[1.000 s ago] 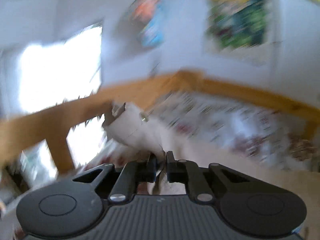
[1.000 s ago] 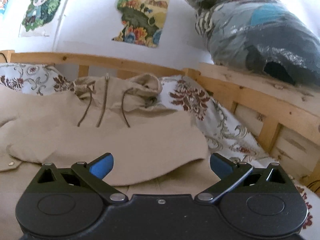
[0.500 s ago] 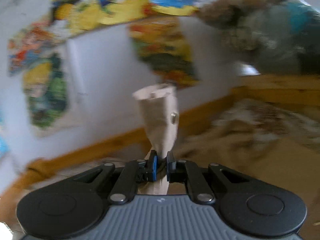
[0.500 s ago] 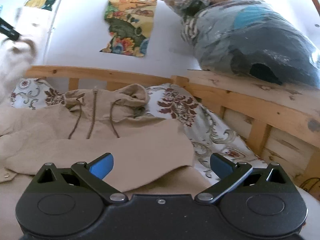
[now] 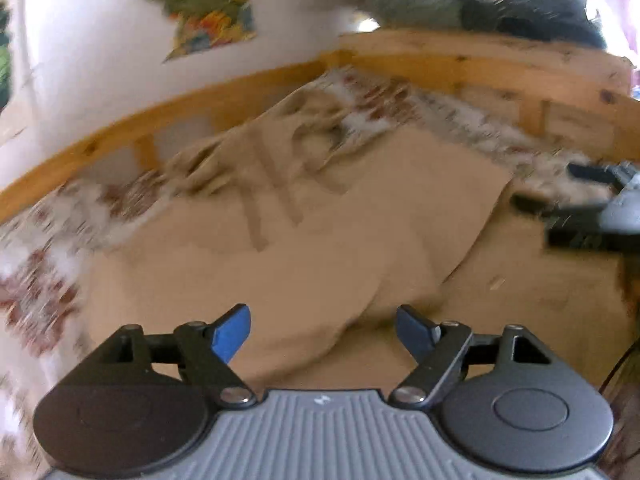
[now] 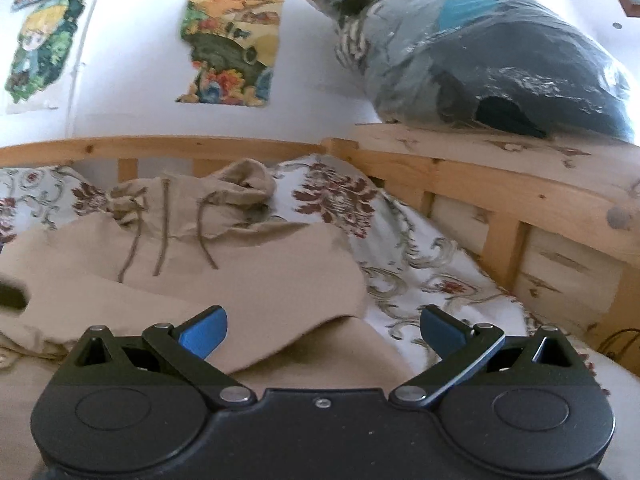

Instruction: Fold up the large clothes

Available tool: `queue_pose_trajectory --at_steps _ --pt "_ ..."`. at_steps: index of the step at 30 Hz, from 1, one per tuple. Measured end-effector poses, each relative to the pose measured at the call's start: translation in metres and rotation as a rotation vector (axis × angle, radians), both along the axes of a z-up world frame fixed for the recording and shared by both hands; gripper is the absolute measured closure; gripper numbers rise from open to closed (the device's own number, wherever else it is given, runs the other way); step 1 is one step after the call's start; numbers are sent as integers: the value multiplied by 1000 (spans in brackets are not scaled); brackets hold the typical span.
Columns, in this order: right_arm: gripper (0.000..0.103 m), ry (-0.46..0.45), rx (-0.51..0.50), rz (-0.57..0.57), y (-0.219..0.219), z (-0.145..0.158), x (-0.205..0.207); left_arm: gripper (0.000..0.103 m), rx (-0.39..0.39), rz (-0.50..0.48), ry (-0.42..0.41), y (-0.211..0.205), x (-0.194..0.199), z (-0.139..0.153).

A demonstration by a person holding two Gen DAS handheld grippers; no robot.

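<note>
We hold both tools gaping and empty over the beige hoodie [image 6: 224,280] spread on the bed [image 6: 420,264], hood away from us, the right tool [image 6: 323,330] nearest its folded right edge, left tool [image 5: 323,330] mid-body

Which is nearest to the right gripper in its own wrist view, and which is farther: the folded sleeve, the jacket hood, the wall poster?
From the right gripper:
1. Folded sleeve, just ahead, between the open fingers.
2. Jacket hood, beyond, by the bed rail.
3. Wall poster, farthest, above the rail.
</note>
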State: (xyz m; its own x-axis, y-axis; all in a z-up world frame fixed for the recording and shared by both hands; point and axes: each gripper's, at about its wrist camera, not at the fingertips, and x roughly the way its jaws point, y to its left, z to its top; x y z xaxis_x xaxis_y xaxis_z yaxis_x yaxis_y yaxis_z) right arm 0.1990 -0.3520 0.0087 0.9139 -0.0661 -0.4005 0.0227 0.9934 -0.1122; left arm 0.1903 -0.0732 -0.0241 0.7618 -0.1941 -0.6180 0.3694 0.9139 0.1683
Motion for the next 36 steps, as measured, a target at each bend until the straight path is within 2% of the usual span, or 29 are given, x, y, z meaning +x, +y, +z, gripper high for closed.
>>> queue_pose_trajectory --at_steps 6,11,15,17,19,21,23,25,27,30,32,34,36 --pt "1 4 58 148 20 1 0 18 123 289 16 75 23 -20" --pt "1 75 71 227 47 -16 13 13 101 469 20 125 56 -26" --pt "1 125 100 257 59 -25 24 13 75 576 67 154 87 -40" --pt "1 165 75 269 64 -34 26 9 123 603 99 158 108 -50" --pt "1 242 15 249 68 -48 30 5 174 622 139 159 122 -59" --pt "2 290 -38 197 67 -59 33 6 176 629 153 161 125 -59" --pt "3 288 1 173 60 -57 33 6 164 627 141 160 118 -55" --pt "2 246 15 172 58 -48 27 6 136 612 130 162 105 -49" --pt "1 193 12 193 59 -40 21 6 124 587 136 162 90 -42" --pt "1 120 63 262 61 -32 11 6 137 548 139 160 72 -29" --pt "1 137 109 312 66 -33 14 6 148 526 125 157 62 -17" --pt "7 195 177 368 68 -39 20 6 153 510 112 152 56 -6" --pt "23 264 227 345 67 -44 27 5 138 506 92 148 49 8"
